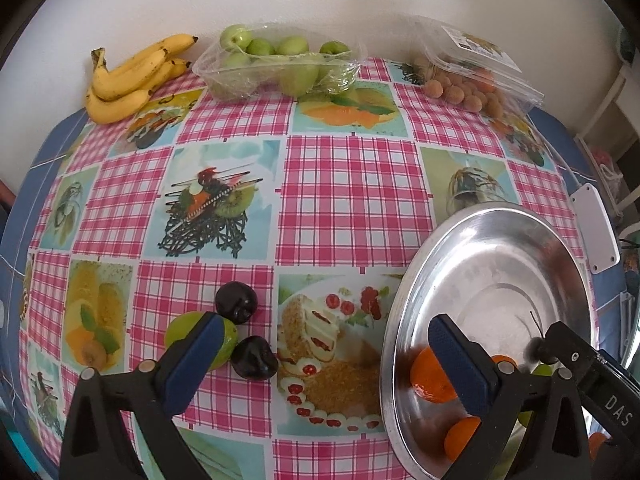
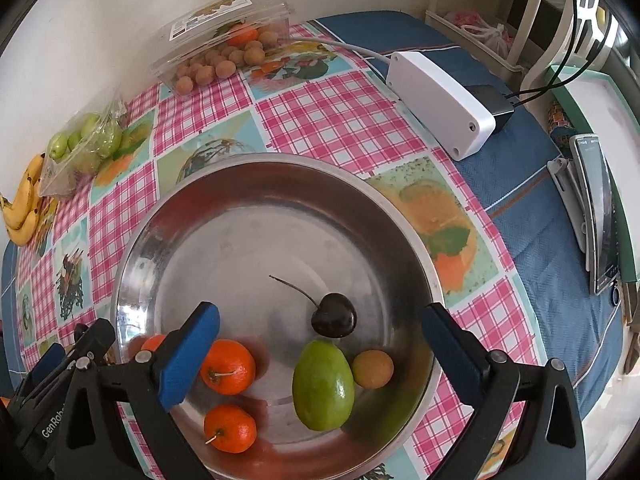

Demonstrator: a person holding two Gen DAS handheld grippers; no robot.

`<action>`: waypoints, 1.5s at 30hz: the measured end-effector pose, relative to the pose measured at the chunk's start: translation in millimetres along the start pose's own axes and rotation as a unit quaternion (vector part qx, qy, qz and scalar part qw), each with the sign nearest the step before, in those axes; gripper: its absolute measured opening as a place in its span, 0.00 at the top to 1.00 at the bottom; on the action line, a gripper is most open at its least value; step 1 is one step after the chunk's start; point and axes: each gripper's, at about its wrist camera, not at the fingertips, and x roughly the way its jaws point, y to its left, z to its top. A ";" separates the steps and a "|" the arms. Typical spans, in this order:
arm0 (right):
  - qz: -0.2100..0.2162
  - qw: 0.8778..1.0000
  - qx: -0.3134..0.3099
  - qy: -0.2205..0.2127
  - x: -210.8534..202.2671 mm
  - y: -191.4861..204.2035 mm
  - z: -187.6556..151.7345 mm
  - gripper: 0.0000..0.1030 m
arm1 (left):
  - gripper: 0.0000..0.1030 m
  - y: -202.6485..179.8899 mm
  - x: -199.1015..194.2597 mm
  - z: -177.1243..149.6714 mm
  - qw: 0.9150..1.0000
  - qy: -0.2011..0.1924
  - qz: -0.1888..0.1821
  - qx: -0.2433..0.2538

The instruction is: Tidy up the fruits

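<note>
Left tool (image 1: 320,356), open and empty, hangs nearest the loose green fruit (image 1: 188,334) and two dark cherries (image 1: 236,302) on the table (left finger overlaps the fruit); right tool (image 2: 320,336) gapes empty over the bowl (image 2: 132,240).

White letters "DAS" stand on the black body of the right gripper (image 1: 538,346), cut off at the edge. "GenRob", also cut off, runs along the black frame of the left gripper (image 2: 60,354). The box label (image 2: 212,18) is too small to read.

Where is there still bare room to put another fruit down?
The far half of the bowl is bare, beyond the cherry. So is the cloth between bowl and apple tray. Crowded: the bowl's near side, around the oranges and green fruit.
</note>
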 end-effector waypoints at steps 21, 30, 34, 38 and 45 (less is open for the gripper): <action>0.006 1.000 -0.018 -0.009 -16.2 20.6 2.5 0.02 | 0.00 20.1 -15.1 2.8 1.000 -0.012 -0.001 0.008; 0.017 0.999 -0.039 -0.012 -20.9 49.3 1.1 0.02 | 0.00 72.4 -16.9 5.8 0.999 -0.014 0.025 -0.029; 0.021 0.998 -0.059 -0.015 -23.4 69.9 -1.6 0.02 | 0.00 97.9 -17.6 6.1 0.998 -0.014 0.034 -0.046; 0.029 0.996 -0.081 -0.017 -24.3 94.2 -7.7 0.02 | 0.00 124.1 -19.0 5.8 0.996 -0.013 0.041 -0.072; 0.044 0.992 -0.120 -0.019 -25.5 135.5 -20.5 0.02 | 0.00 166.9 -21.5 4.8 0.992 -0.014 0.050 -0.114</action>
